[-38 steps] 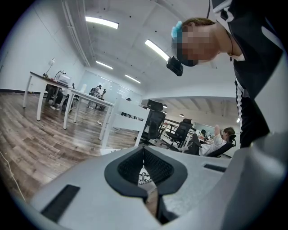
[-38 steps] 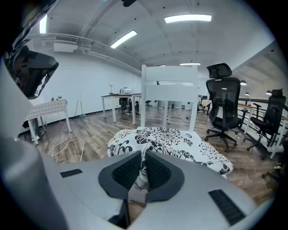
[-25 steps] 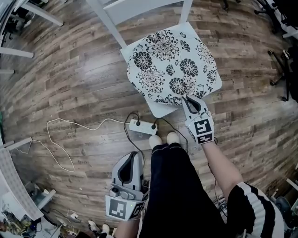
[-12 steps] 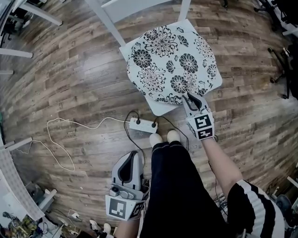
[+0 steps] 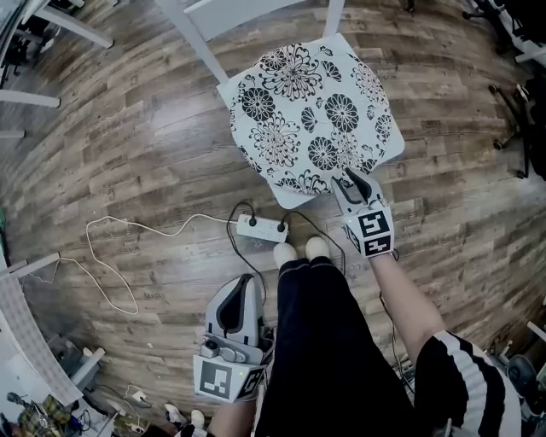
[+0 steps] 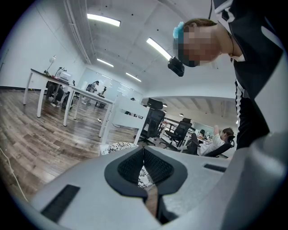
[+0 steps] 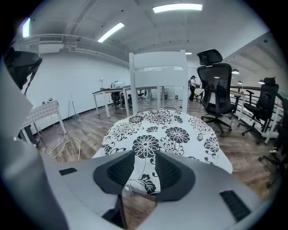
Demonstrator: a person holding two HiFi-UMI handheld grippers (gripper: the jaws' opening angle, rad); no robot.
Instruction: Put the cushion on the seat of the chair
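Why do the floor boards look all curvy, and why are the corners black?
Head view: the wide lens bends the floor planks into curves. Left gripper view and right gripper view: the fisheye pictures are round, which leaves black corners. Right gripper view: the ceiling light glares white.
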